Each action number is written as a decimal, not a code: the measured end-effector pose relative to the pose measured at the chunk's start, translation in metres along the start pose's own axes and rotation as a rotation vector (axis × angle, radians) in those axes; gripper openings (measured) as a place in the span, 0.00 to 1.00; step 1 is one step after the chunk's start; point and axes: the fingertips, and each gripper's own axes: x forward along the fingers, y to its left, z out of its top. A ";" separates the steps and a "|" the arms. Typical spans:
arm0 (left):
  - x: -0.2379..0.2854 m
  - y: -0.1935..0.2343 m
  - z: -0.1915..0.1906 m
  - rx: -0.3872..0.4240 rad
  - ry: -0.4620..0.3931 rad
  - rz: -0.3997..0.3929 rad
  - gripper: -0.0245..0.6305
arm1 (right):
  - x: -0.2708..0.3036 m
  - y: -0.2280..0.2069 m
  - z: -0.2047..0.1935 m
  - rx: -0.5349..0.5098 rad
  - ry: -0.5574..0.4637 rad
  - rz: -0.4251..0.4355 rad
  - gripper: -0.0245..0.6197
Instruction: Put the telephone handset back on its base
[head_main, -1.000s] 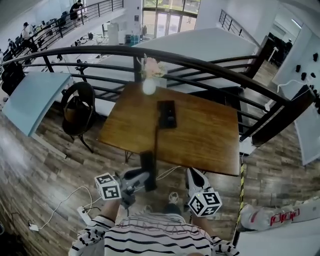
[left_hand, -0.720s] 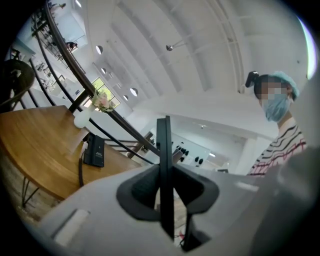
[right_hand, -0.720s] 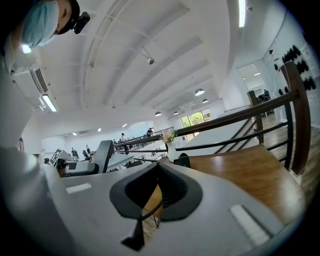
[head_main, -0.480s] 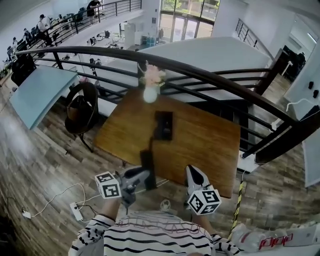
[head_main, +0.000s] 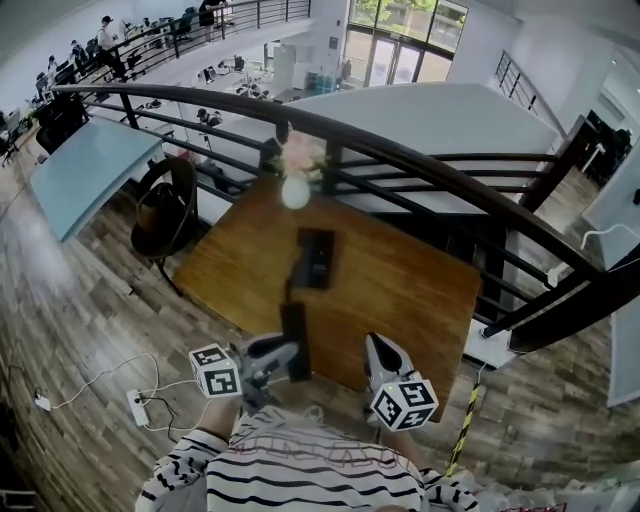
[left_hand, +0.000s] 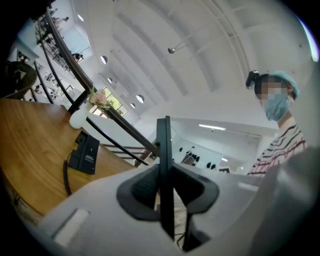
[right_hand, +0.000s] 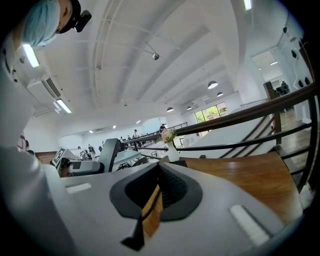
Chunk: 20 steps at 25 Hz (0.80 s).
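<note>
- Now we stand at the near edge of a wooden table (head_main: 400, 290), a gripper in each hand.
- Our left gripper (head_main: 288, 362) pinches the black telephone handset (head_main: 296, 338) between its fingers, well short of the base (head_main: 315, 258).
- The base lies mid-table, with a white vase (head_main: 295, 190) just beyond it.
- Our right gripper (head_main: 378, 350), nearer us than the base and to its right, has its fingers pressed together on nothing.
- To do this well, we judge, carry the handset over the base, line it up lengthways, and lower it gently with the cord (left_hand: 66, 175) slack.
- Only the left gripper view shows the cord's coils beside the base.
- Only the head view shows both grippers and the gap to the base.
</note>
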 end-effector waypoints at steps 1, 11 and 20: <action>0.004 0.004 -0.001 -0.001 0.000 0.008 0.15 | 0.004 -0.004 0.001 0.000 0.003 0.008 0.04; 0.042 0.047 0.017 -0.032 0.002 0.028 0.15 | 0.039 -0.038 0.009 0.017 0.034 0.048 0.04; 0.075 0.115 0.060 -0.047 0.066 -0.013 0.15 | 0.106 -0.051 0.022 0.032 0.050 0.021 0.04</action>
